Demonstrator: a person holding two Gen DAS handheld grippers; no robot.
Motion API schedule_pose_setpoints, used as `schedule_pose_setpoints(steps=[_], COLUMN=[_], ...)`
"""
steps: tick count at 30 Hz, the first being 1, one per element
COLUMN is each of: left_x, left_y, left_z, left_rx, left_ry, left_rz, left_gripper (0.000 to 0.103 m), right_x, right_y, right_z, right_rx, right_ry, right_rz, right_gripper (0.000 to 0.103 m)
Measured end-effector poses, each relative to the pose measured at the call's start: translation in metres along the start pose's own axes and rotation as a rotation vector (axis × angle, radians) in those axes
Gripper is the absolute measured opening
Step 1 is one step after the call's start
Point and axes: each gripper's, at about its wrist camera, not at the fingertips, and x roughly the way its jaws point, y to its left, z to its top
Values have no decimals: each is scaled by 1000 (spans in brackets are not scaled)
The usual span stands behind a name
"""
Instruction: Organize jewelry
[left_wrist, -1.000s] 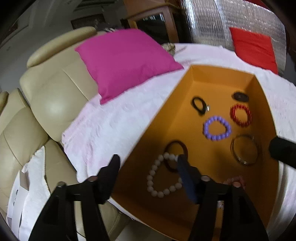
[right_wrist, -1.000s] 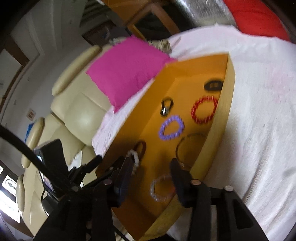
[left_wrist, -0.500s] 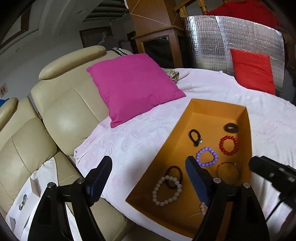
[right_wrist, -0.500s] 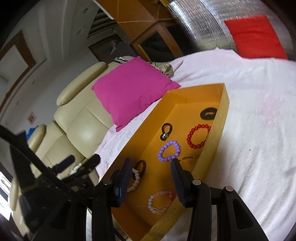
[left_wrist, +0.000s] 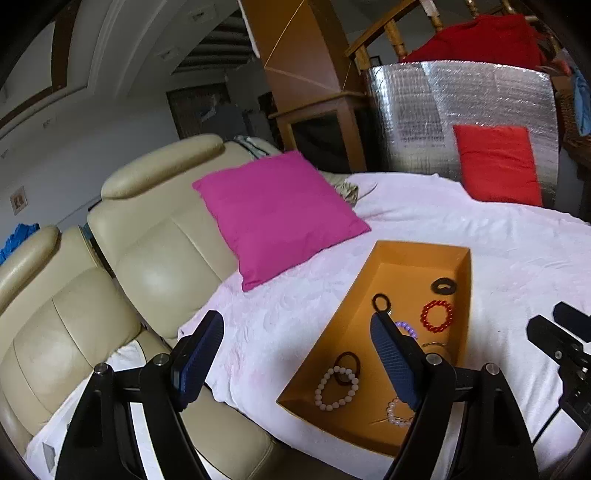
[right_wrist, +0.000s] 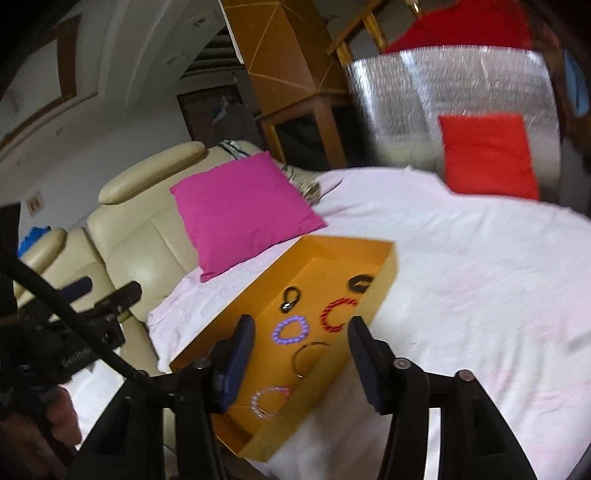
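An orange tray (left_wrist: 332, 334) (right_wrist: 236, 306) lies on a white cloth and holds several bracelets and hair ties: a white bead bracelet (left_wrist: 336, 386), a red bead bracelet (left_wrist: 437, 315) (right_wrist: 338, 314), a purple bead bracelet (right_wrist: 291, 329), a thin metal bangle (right_wrist: 308, 358), a pale pink bracelet (right_wrist: 269, 400) and black hair ties (left_wrist: 443, 285). My left gripper (left_wrist: 295, 354) is open and empty, raised above the tray's left edge. My right gripper (right_wrist: 301, 354) is open and empty, raised above the tray's near right part.
A magenta pillow (left_wrist: 275, 212) lies behind the tray against cream leather seats (left_wrist: 147, 258). A red cushion (left_wrist: 496, 162) leans on a silver foil panel (left_wrist: 424, 122) at the back. The white cloth (right_wrist: 461, 277) spreads right of the tray.
Both grippers have pulled up and back from the tray, which now looks smaller and farther. Both stay open and empty. The jewelry has not moved.
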Motion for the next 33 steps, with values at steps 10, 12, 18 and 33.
schedule_pose_setpoints(steps=[10,12,18,33], left_x=[-60,-70,-91,-112], left_y=[9,11,15,23], left_z=[14,15,16,13], left_rx=[-24,-26,-38,-62], left_ry=[-67,-81,-96,-139], left_rz=[-28,-30,-59,-55], left_gripper=[82,82,83,83], right_x=[-75,-87,-113,-124], right_y=[23,27,41,65], right_z=[6,8,12,7], right_rx=[-120,-120,-141,-181], right_ry=[-42,-54,-87,-80], right_rz=[-120,-122,-136,-152], right_gripper=[66,66,69,69])
